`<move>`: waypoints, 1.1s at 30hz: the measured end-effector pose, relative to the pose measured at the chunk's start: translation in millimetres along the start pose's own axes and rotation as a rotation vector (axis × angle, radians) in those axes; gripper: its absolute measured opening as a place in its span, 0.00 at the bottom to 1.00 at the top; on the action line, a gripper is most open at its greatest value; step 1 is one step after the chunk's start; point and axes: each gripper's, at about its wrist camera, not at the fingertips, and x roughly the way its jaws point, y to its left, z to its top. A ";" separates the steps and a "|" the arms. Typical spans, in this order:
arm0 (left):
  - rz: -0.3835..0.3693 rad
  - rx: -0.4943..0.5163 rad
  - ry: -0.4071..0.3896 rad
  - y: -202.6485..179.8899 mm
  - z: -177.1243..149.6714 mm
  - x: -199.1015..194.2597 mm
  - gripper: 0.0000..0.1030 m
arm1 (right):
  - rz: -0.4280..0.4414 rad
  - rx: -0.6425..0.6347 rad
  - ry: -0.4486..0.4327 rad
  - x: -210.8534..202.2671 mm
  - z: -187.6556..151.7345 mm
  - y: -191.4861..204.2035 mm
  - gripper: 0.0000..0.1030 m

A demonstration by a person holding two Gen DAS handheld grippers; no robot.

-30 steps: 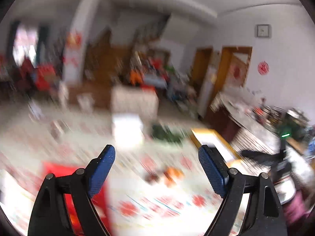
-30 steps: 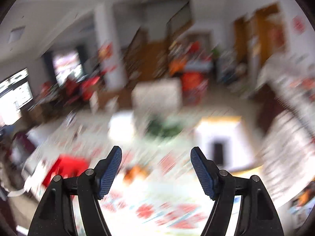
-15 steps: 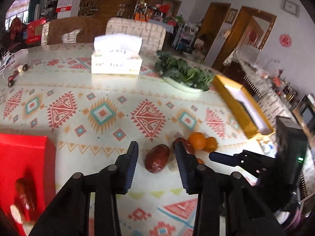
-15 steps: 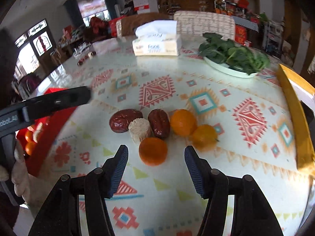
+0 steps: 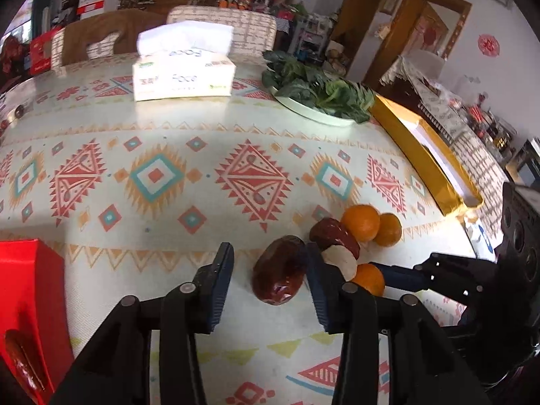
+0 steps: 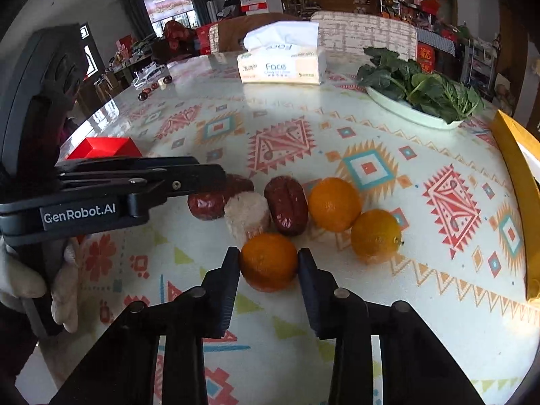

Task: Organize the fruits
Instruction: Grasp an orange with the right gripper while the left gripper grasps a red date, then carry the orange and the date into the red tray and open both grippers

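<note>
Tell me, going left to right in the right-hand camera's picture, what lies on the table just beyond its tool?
Left tool's arm → dark red date → pale cut roll → second red date → orange → orange nearest the table's right edge. A third orange sits between the right tool's closing pads.

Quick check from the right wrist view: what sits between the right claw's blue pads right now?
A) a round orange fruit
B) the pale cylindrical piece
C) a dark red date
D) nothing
A: the right claw has its closing pads on either side of the nearest round orange fruit, touching its sides.
</note>
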 end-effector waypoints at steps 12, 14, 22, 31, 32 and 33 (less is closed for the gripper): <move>0.036 0.053 0.023 -10.9 -0.9 18.9 0.30 | 0.007 -0.009 0.003 -1.7 -2.5 0.2 0.37; 0.041 0.041 0.019 -11.8 0.3 19.8 0.30 | 0.009 -0.005 0.001 -2.2 -2.7 -0.1 0.37; 0.002 -0.084 -0.078 4.0 -11.4 -33.6 0.30 | 0.023 0.001 -0.009 -7.6 -6.0 11.4 0.35; 0.061 -0.295 -0.278 75.4 -60.4 -161.4 0.30 | 0.066 -0.028 -0.070 -51.9 -4.2 68.2 0.35; 0.081 -0.326 -0.297 87.6 -68.8 -173.6 0.30 | 0.075 -0.036 -0.077 -55.5 -2.2 75.3 0.35; 0.112 -0.351 -0.313 98.8 -77.0 -184.7 0.30 | 0.094 -0.049 -0.086 -60.7 1.7 88.3 0.35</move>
